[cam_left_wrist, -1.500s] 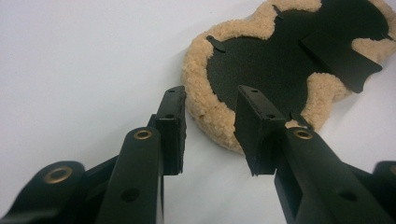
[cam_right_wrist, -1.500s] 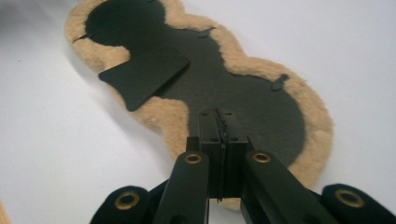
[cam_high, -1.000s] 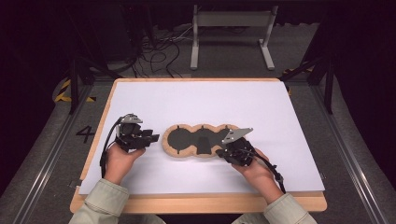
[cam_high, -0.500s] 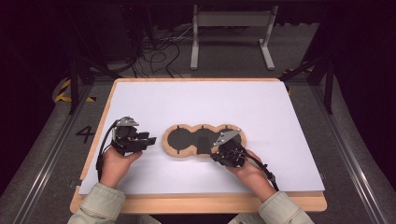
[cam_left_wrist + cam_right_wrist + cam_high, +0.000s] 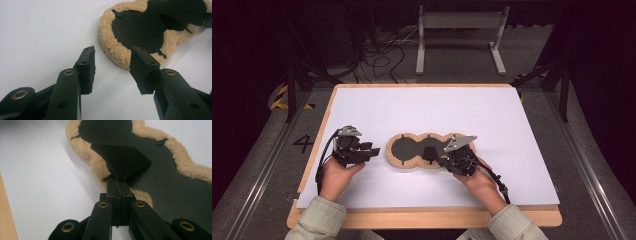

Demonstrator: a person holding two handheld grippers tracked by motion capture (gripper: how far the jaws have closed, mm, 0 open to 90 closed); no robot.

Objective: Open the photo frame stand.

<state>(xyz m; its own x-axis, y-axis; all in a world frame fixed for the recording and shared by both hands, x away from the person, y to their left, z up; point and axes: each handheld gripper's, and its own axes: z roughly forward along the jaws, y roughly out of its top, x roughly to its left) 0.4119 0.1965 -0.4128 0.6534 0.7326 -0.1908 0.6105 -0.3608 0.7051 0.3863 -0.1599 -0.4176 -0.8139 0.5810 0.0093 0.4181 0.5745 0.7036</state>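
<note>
A three-lobed tan fleece mat (image 5: 394, 159) with a black inner face lies flat at the middle of the white sheet. My right gripper (image 5: 436, 157) is at its near edge, at the middle lobe, shut on a flat black flap (image 5: 430, 152). In the right gripper view the flap (image 5: 122, 160) sticks out past the shut right gripper (image 5: 117, 183), above the fleece rim (image 5: 77, 147). My left gripper (image 5: 374, 149) hovers just left of the mat, open, with nothing in it. In the left gripper view the left gripper (image 5: 112, 61) points at the mat's left lobe (image 5: 110, 50), a short gap away.
The white sheet (image 5: 512, 125) covers a wooden table (image 5: 422, 217) whose edge runs along the front. A metal stand (image 5: 459, 35) and cables (image 5: 377, 55) sit on the floor behind the table.
My right gripper went left onto the mat's near edge, then drew back slightly with the black flap in its jaws. The left gripper has barely shifted.
</note>
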